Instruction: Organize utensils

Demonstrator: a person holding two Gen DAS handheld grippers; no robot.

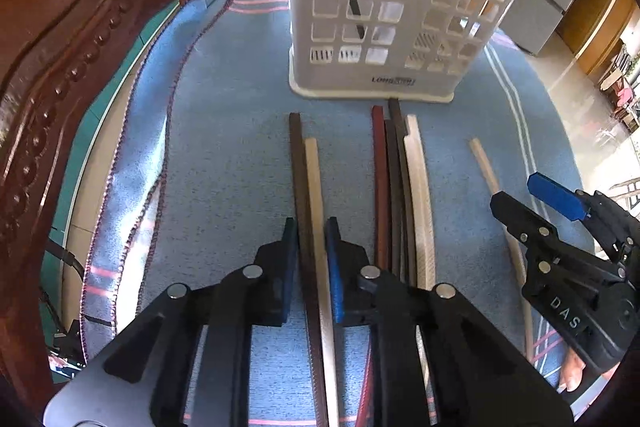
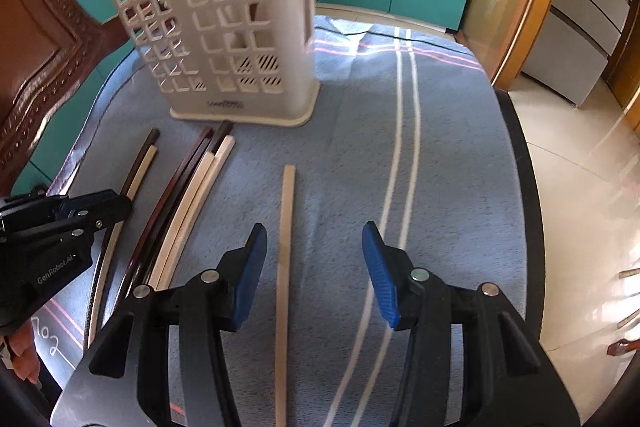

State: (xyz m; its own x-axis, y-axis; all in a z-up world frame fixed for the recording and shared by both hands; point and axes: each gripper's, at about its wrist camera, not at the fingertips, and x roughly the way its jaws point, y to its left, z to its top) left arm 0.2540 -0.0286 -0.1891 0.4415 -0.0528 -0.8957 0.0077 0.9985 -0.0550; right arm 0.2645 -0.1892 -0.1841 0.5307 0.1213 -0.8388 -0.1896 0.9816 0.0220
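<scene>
Left gripper point(image 1: 312, 247) of mine is clamped on two chopsticks point(image 1: 310, 187); right gripper point(image 2: 314, 275) stands apart, straddling one pale chopstick point(image 2: 286, 227).

Behind the left gripper point(image 1: 312, 259), the clamped dark chopstick point(image 1: 298, 163) and pale chopstick point(image 1: 314, 179) run off the bottom edge — ends unseen. Ahead, the white basket point(image 1: 384, 7) loses its top to the frame — contents show only through holes.

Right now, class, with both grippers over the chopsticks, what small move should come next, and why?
Probably lift the left gripper: its pads look closed on a dark chopstick and a light chopstick side by side, and the white holder stands just ahead. The right gripper is open around a single light chopstick.
</scene>
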